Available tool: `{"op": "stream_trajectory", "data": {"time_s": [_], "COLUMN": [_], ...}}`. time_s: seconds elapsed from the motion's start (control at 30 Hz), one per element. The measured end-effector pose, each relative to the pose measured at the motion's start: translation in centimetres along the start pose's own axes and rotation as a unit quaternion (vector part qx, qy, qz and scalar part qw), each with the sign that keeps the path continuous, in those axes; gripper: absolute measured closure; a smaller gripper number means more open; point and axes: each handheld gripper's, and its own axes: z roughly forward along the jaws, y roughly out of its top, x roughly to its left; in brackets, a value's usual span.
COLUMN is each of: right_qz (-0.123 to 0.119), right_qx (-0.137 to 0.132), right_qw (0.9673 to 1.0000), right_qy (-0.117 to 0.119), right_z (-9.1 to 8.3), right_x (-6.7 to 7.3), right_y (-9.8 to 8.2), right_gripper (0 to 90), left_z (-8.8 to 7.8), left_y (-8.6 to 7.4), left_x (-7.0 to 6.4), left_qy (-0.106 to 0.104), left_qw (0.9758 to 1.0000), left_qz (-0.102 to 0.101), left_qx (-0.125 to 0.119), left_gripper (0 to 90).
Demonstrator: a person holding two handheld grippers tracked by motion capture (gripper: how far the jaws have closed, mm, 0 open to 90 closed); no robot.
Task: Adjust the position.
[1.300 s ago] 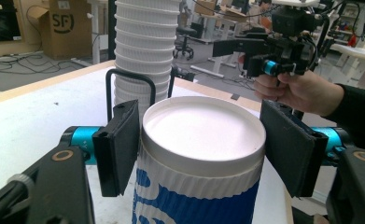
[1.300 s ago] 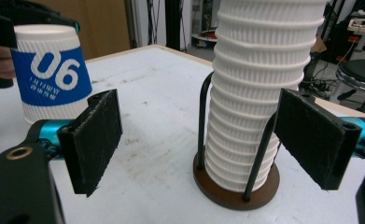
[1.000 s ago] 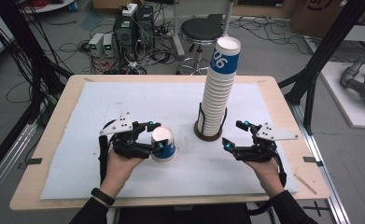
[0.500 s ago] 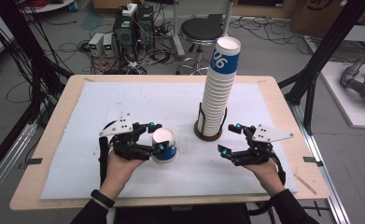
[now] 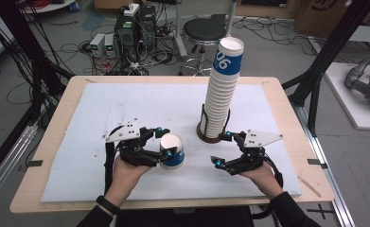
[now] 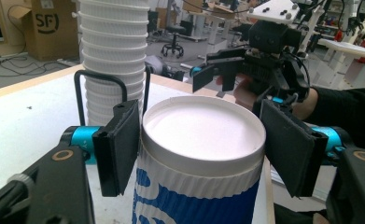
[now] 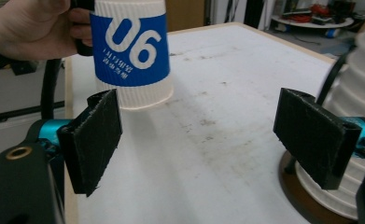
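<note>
Bench: the wooden bench (image 5: 50, 142) is carrying a white sheet (image 5: 140, 104) that is stopping just inside the wood edges.
Open room: the far left part of the sheet is lying bare; between the two grippers there is also a free strip.
Cup: the blue and white ribbed paper cup (image 5: 172, 151) is standing upright on the sheet, near the front edge.
Stack: the tall stack of white paper cups (image 5: 220, 90) is standing in a black wire holder (image 5: 210, 135), right of centre.
Left gripper (image 5: 164, 141): its fingers (image 6: 119, 144) are sitting on both sides of the cup, at its rim; whether they are pressing it, I cannot tell. The hand is coming in low from the front edge.
Right gripper (image 5: 224, 149): its fingers (image 7: 94, 137) are standing wide apart and holding nothing, just beside the holder, pointing to the left.
</note>
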Motion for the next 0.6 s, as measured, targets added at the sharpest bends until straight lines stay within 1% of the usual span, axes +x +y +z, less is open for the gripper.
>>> {"op": "stream_trajectory", "data": {"time_s": [0.1, 0.23, 0.33, 0.4, 0.47, 0.6], "right_qz": [-0.001, -0.005, -0.009, -0.007, -0.004, -0.002], "right_qx": [0.006, 0.01, 0.016, 0.016, 0.015, 0.018], "right_qw": [1.0, 0.9998, 0.9994, 0.9992, 0.9989, 0.9986], "right_qy": [0.006, 0.018, 0.031, 0.037, 0.043, 0.05], "right_z": [0.7, 1.8, 2.6, 3.1, 3.4, 4.1], "right_x": [0.3, 0.8, 1.2, 1.5, 1.6, 1.8], "right_y": [0.0, -0.1, 0.0, 0.0, 0.1, 0.1], "right_gripper": [15.8, 15.8, 15.8, 15.8, 15.8, 15.8], "left_z": [0.3, 0.8, 1.1, 1.3, 1.5, 1.9], "left_y": [-0.1, -0.2, -0.2, -0.3, -0.2, -0.2], "left_x": [-0.3, -0.7, -0.8, -0.9, -0.9, -1.0], "left_qy": [-0.002, -0.003, -0.005, -0.005, -0.008, -0.011], "left_qw": [1.0, 1.0, 1.0, 1.0, 0.9999, 0.9999], "left_qz": [0.001, 0.003, 0.005, 0.007, 0.004, 0.003], "left_qx": [-0.005, -0.007, -0.006, -0.005, -0.008, -0.012], "left_gripper": [30.9, 30.9, 30.9, 30.9, 31.0, 31.0]}}
